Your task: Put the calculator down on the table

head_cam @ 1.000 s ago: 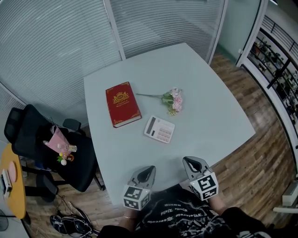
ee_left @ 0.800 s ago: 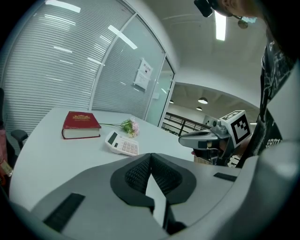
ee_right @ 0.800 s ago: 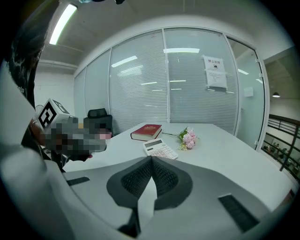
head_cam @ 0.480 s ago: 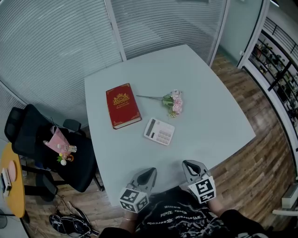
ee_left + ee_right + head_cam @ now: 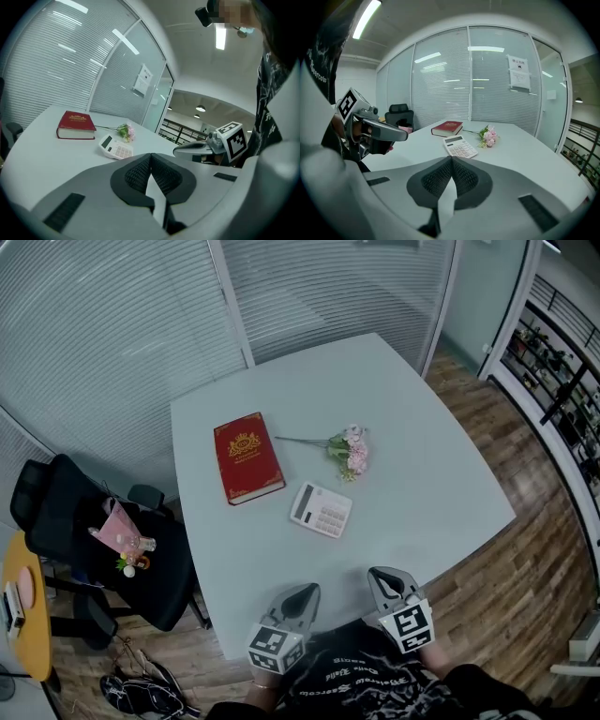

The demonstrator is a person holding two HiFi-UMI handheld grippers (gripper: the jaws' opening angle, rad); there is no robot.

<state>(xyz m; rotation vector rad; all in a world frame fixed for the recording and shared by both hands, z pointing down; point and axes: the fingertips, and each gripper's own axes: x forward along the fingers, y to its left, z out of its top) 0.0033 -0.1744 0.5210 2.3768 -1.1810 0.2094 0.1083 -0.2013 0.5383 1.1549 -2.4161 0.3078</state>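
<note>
the calculator (image 5: 322, 510) lies flat, keys up, on the pale table (image 5: 422, 474), at 12 o'clock from me; i judge it already set down. my left gripper (image 5: 302, 592) and right gripper (image 5: 382, 576) hover at the near edge, both clenched on nothing, well apart from it. a red book (image 5: 247, 457) lies at its 10 o'clock and pink flowers (image 5: 352, 451) at its 1.

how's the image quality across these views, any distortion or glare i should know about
Head view: mild barrel distortion bows the table edges; the light is even, and the calculator is sharp. Left gripper view: strong fisheye with dark corners, and a ceiling light glares at the top. Right gripper view: the same fisheye; light strips reflect in the glass wall.
</note>
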